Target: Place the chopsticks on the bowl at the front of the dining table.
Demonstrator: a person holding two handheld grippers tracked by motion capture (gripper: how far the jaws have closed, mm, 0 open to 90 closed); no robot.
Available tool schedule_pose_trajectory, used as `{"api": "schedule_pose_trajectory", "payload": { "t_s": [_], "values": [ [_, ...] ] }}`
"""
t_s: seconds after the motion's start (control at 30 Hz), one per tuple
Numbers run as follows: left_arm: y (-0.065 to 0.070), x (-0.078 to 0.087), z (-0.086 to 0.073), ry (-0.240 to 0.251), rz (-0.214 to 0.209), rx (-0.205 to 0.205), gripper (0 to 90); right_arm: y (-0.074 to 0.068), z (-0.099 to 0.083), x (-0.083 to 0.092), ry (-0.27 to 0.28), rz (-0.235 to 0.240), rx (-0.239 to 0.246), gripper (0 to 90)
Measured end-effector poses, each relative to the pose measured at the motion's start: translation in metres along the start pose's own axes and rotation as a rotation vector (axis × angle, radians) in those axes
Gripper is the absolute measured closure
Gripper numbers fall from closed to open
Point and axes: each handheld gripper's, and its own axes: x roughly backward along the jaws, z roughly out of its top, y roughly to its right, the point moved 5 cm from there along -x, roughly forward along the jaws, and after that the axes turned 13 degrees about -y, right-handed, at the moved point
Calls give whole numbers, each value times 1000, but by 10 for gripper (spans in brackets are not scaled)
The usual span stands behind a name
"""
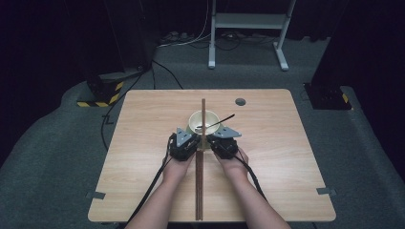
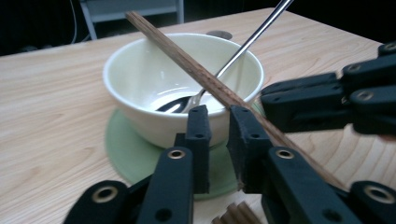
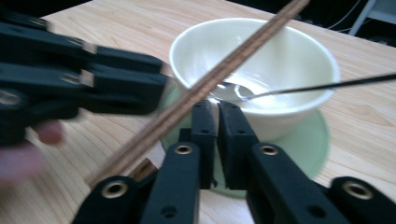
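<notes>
A cream bowl (image 1: 196, 121) (image 2: 140, 70) (image 3: 289, 60) stands on a green coaster (image 2: 126, 154) (image 3: 303, 144) at mid-table. A metal spoon (image 1: 222, 120) (image 2: 252, 37) (image 3: 327, 85) rests in it. One long wooden stick (image 1: 203, 107) (image 2: 177, 51) (image 3: 233, 60) slants across the bowl's rim. A bundle of similar sticks (image 1: 199, 191) (image 2: 233, 214) lies flat toward the front edge. My left gripper (image 1: 195, 138) (image 2: 218, 114) is just left of the stick, its jaws slightly apart and empty. My right gripper (image 1: 216, 138) (image 3: 216, 109) is just right of it, jaws nearly touching, holding nothing. The stick runs between the two grippers.
The wooden table (image 1: 143, 143) has a round cable hole (image 1: 240, 101) behind and to the right of the bowl. A white metal frame (image 1: 248, 21) and loose cables stand on the floor beyond the far edge. Both forearms lie over the table's front half.
</notes>
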Motion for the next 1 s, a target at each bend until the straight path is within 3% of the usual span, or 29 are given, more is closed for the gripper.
{"api": "schedule_pose_trajectory", "payload": {
  "t_s": [0.07,0.13,0.23,0.33,0.43,0.5,0.6,0.7,0.77,1.0],
  "values": [
    [-16,15,-11,-7,37,-4,674,10,-10,9,-7,2,-35,671],
    [-36,33,-29,-43,58,5,575,30,-27,18,-36,23,-94,571],
    [-60,62,-65,-176,94,-17,442,69,-64,37,-111,15,-179,489],
    [-77,89,-103,-267,105,15,353,103,-106,64,-173,-92,-180,460],
    [-90,110,-131,-316,128,53,292,121,-139,90,-218,-133,-178,433],
    [-93,117,-143,-343,123,60,276,126,-157,102,-224,-161,-167,421],
    [-93,120,-149,-317,106,86,247,127,-171,112,-225,-155,-191,394],
    [-93,120,-150,-321,84,97,214,125,-173,114,-228,-140,-194,323],
    [-93,119,-150,-322,74,95,210,121,-173,113,-231,-161,-184,324],
    [-93,119,-150,-317,75,97,226,117,-172,113,-234,-155,-194,328]
  ]
}}
